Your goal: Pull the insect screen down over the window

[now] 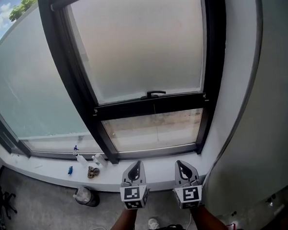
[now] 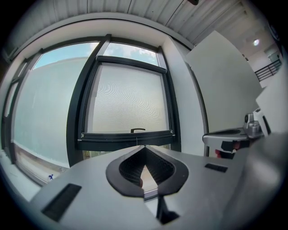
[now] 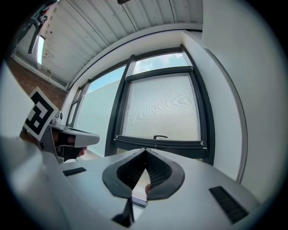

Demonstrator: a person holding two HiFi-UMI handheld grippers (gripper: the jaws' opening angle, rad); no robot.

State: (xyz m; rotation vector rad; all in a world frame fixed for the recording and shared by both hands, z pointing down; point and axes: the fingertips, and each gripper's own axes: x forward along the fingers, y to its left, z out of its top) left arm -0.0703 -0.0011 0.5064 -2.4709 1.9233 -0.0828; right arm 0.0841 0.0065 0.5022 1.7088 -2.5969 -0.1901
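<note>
Grey mesh insect screen (image 1: pixel 139 44) covers the upper and larger part of the black-framed window (image 1: pixel 217 59), and its weave shows as a rippled pattern in both gripper views. The screen's black bottom bar (image 1: pixel 150 106) runs level across the opening, with a small black handle (image 1: pixel 153 93) standing on its upper edge at about the middle. Under the bar a strip of uncovered glass (image 1: pixel 154 130) reaches down to the frame's lower rail. The left gripper (image 1: pixel 135 164) and the right gripper (image 1: pixel 180 163) are held side by side over the front edge of the white window sill (image 1: pixel 157 170), below the bar and well apart from it, both pointing at the window. In the left gripper view the left gripper's (image 2: pixel 145 147) jaws meet at their tips with nothing between them. The right gripper view shows the right gripper (image 3: pixel 145 150) closed and empty in the same way. Toward the sill's left end stand two clear spray bottles (image 1: pixel 82 158), with a small blue object (image 1: pixel 70 170) and a brownish clump (image 1: pixel 93 172) near the front edge. A dark round bin (image 1: pixel 86 197) stands on the grey floor (image 1: pixel 38 211) below that part of the sill.
</note>
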